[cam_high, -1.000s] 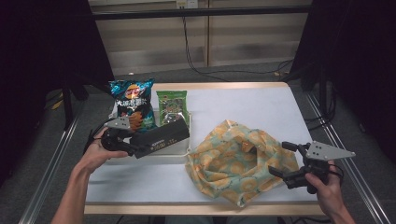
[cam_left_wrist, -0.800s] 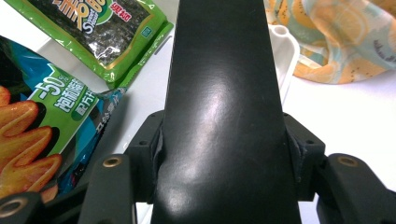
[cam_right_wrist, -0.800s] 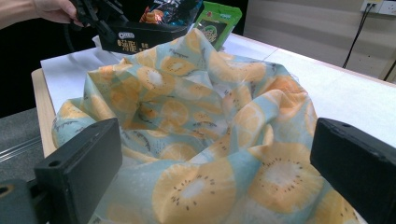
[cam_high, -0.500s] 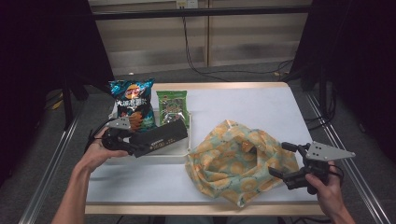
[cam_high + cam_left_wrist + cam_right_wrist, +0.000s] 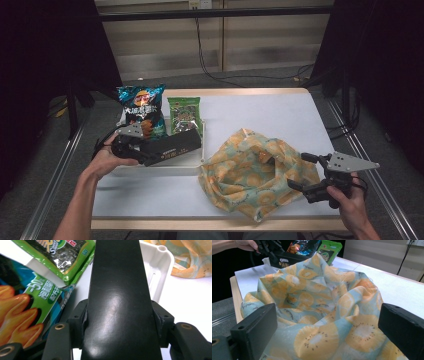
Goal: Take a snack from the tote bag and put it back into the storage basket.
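High view: left gripper (image 5: 150, 152) keeps clamping black box (image 5: 175, 146), barely moved; right gripper (image 5: 304, 172) gapes.

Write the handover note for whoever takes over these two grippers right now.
Left gripper: shut on the long black box, held above the white tray.
Right gripper: open, jaws at the near right edge of the fruit-print cloth bag, nothing gripped.
Chip bag and green seaweed pack stand at the tray.
Done: box picked up.
Left, probably: get the box into the bag, then the two snack packs.
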Demonstrator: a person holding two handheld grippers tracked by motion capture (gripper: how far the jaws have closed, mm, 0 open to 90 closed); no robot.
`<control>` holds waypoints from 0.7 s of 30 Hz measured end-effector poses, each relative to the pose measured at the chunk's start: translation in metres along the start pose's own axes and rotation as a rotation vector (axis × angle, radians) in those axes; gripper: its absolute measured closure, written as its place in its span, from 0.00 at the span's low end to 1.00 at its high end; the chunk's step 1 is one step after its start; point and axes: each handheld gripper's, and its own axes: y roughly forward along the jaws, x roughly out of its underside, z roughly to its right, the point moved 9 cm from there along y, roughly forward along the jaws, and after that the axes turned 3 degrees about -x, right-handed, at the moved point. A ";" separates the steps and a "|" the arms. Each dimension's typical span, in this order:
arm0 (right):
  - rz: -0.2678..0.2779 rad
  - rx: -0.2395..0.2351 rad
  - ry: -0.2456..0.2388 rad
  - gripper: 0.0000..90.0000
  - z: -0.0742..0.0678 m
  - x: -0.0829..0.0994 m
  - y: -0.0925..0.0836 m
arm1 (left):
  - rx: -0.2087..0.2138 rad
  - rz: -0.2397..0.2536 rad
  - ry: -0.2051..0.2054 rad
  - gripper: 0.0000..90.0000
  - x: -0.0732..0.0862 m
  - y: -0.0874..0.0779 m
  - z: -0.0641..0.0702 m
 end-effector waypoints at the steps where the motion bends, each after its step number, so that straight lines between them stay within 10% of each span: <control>1: 0.001 0.000 0.001 0.02 0.000 0.000 0.000 | 0.000 -0.013 0.010 0.47 0.001 0.001 -0.001; 18: 0.001 0.003 0.009 0.02 0.001 0.000 -0.001 | -0.011 -0.013 -0.097 0.32 0.014 0.019 -0.003; 21: 0.003 -0.001 0.008 0.02 0.000 0.000 -0.001 | -0.036 0.054 -0.128 0.26 0.006 0.014 -0.004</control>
